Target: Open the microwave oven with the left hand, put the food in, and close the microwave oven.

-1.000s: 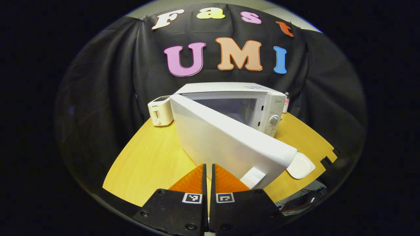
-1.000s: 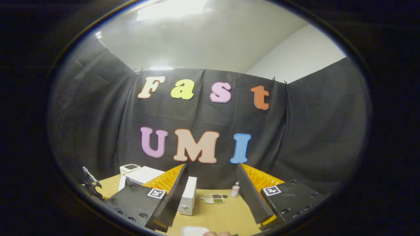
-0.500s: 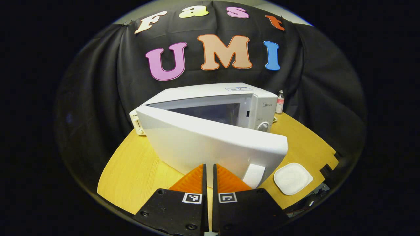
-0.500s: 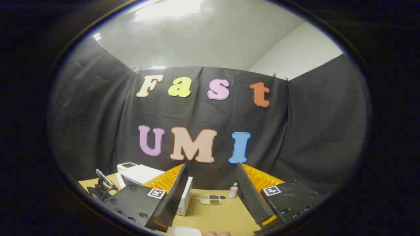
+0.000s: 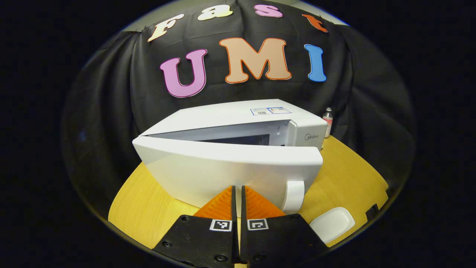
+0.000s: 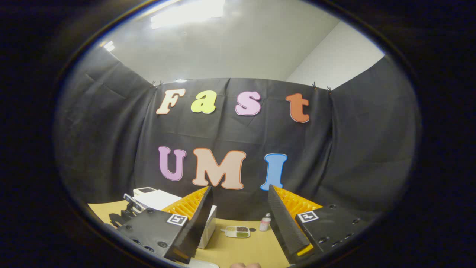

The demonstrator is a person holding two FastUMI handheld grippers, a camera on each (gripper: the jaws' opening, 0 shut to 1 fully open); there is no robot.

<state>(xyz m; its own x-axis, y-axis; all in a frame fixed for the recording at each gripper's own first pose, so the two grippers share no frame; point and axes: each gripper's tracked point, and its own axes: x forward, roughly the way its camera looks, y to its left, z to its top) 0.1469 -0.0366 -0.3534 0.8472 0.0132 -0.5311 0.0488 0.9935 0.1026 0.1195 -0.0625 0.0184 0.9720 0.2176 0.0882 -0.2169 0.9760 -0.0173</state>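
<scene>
The white microwave [image 5: 230, 123] stands mid-table with its door [image 5: 227, 171] slightly ajar, a narrow gap showing along the top edge. The door's white handle [image 5: 293, 195] hangs at its right end. My left gripper [image 5: 236, 187] is shut with nothing between its orange fingers, and its tips are at the door's front face. My right gripper [image 6: 239, 187] is held high and open, empty, facing the back wall. In the right gripper view a corner of the microwave [image 6: 160, 197] shows behind my left finger. The oven's inside is hidden.
A white empty plate [image 5: 332, 224] lies near the table's front right edge. A small bottle [image 5: 327, 125] stands behind the oven's right side. The right gripper view shows a small divided tray [image 6: 238, 232] beside that bottle [image 6: 265, 222] on the yellow table [image 6: 241, 249].
The door has swung from wide open to nearly closed, with my left gripper following its front face. The toaster is now hidden behind the door. My right gripper has barely moved.
</scene>
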